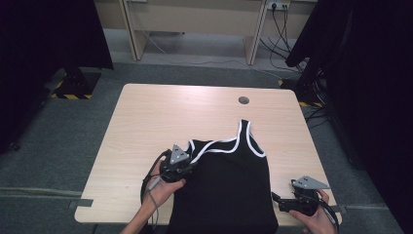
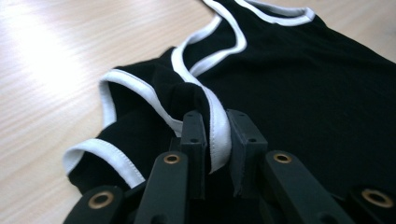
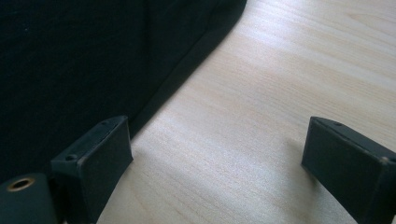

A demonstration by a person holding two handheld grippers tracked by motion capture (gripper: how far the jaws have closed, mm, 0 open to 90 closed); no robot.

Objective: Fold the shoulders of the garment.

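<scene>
the worktop (image 1: 146,117) is pale wood, and the black tank top (image 1: 229,190) lies on its near half, from about the centre down to the six o'clock edge, where its hem runs over the edge. it lies flat on the body so that the fabric can be folded, i judge, with the white-trimmed neck and straps pointing to twelve o'clock. the right strap (image 1: 253,139) lies out straight toward one o'clock; the left strap (image 2: 140,93) is bunched and pulled inward at about nine o'clock of the garment, because i have it in hand.

my left gripper (image 1: 178,163) sits at that shoulder. its jaws are nearly closed, pinched on the white binding (image 2: 219,135) of the armhole, a fold of black cloth caught with it. holding the trim rather than loose cloth gives me a firm edge to drag the side across, as i read it.

my right gripper (image 1: 297,200) waits at four o'clock of the garment, just off its side seam (image 3: 187,74), low over bare wood. its jaws stand wide apart with nothing between them; one pad is just beside the cloth's edge, the other well clear. i take it as placed to catch or steady that side next.
</scene>
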